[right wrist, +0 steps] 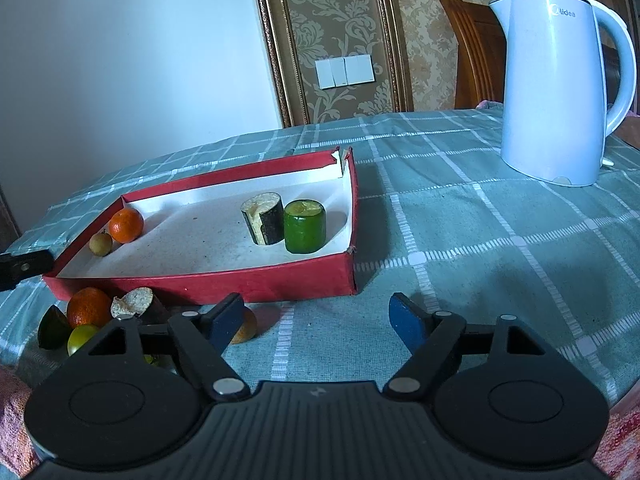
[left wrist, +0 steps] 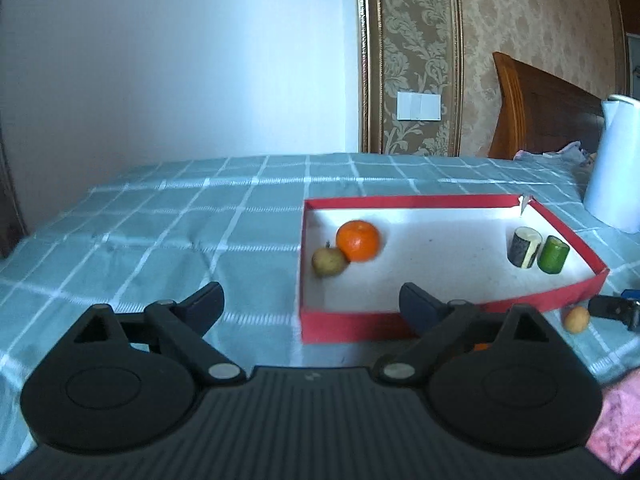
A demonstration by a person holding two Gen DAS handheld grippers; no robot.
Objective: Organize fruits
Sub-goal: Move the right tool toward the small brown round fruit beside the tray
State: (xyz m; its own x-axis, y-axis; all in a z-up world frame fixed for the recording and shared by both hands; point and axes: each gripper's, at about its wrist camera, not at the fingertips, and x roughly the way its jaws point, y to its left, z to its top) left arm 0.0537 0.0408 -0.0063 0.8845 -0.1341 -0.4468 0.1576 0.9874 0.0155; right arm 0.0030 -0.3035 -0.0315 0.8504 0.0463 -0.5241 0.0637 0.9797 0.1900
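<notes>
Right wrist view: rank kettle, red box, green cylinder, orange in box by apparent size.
1. red box
2. kettle, close to the box, ranking unsure
3. green cylinder
4. orange in box, farther from the camera

The right tongs (right wrist: pixel 316 318) hang spread wide above the checked counter (right wrist: pixel 460 240), gripping nothing. Ahead lies a red tray (right wrist: pixel 208 282) holding an orange (right wrist: pixel 126 225) touching a small yellowish fruit (right wrist: pixel 100 243) at its left end, and a dark cut piece (right wrist: pixel 264 220) just beside a green cylinder (right wrist: pixel 304 226) at its right. More fruits cluster outside the tray's near wall. A white kettle (right wrist: pixel 556 80) stands well apart on the right.
</notes>
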